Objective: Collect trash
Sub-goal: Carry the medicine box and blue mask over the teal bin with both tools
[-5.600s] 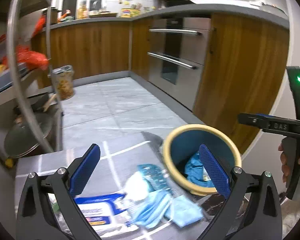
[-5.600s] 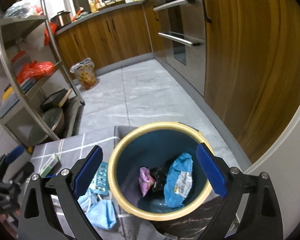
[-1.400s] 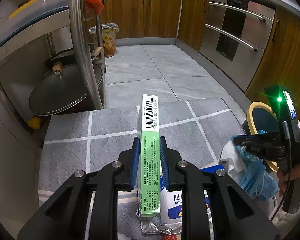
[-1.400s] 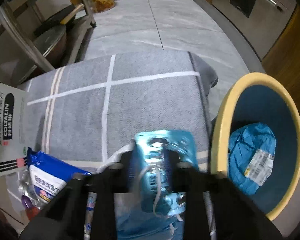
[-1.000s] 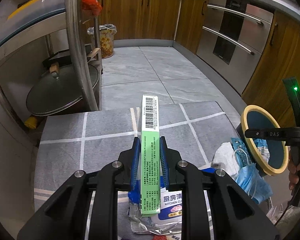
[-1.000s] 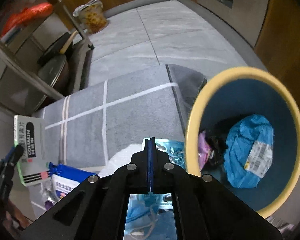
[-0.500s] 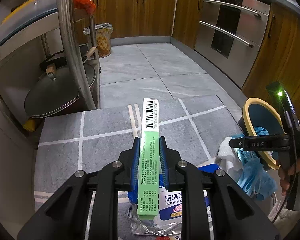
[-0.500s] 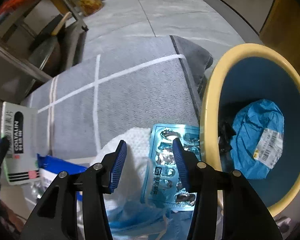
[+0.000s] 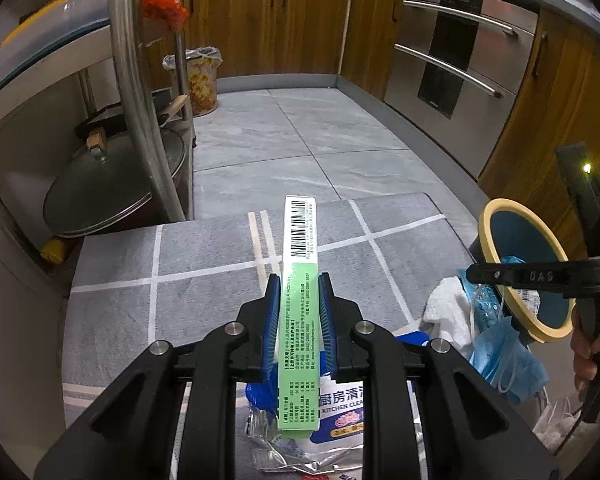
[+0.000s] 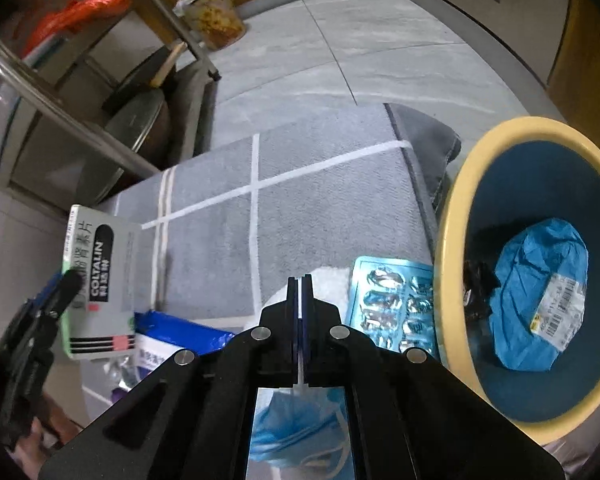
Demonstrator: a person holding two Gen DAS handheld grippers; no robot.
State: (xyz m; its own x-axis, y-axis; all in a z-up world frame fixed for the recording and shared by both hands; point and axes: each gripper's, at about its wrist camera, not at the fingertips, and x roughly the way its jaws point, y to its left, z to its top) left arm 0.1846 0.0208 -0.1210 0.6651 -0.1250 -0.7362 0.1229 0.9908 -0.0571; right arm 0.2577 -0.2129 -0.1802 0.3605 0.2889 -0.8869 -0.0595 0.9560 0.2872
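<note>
My left gripper (image 9: 299, 292) is shut on a green and white medicine box (image 9: 299, 280), held on edge above the grey mat (image 9: 204, 280); the box also shows in the right wrist view (image 10: 98, 280). My right gripper (image 10: 300, 284) is shut on a thin white strap of the blue face mask (image 10: 300, 436), which hangs below it; the mask also shows in the left wrist view (image 9: 504, 356). The yellow-rimmed blue bin (image 10: 452, 216) stands to the right, with a blue crumpled bag (image 10: 540, 292) inside. A blister pack (image 10: 396, 300) and a white cloth (image 9: 446, 304) lie by the bin.
A blue kitchen wipes packet (image 9: 340, 404) and a foil wrapper (image 9: 300, 456) lie at the mat's near edge. A steel rack (image 9: 140, 100) with a pot lid (image 9: 112, 184) stands left. Wooden cabinets (image 9: 560, 120) and oven drawers (image 9: 452, 72) line the right. A lined waste bucket (image 9: 200, 76) stands far back.
My right gripper went from open above the cloth and blister pack to shut on the mask strap. My left gripper keeps holding the box, nearly still.
</note>
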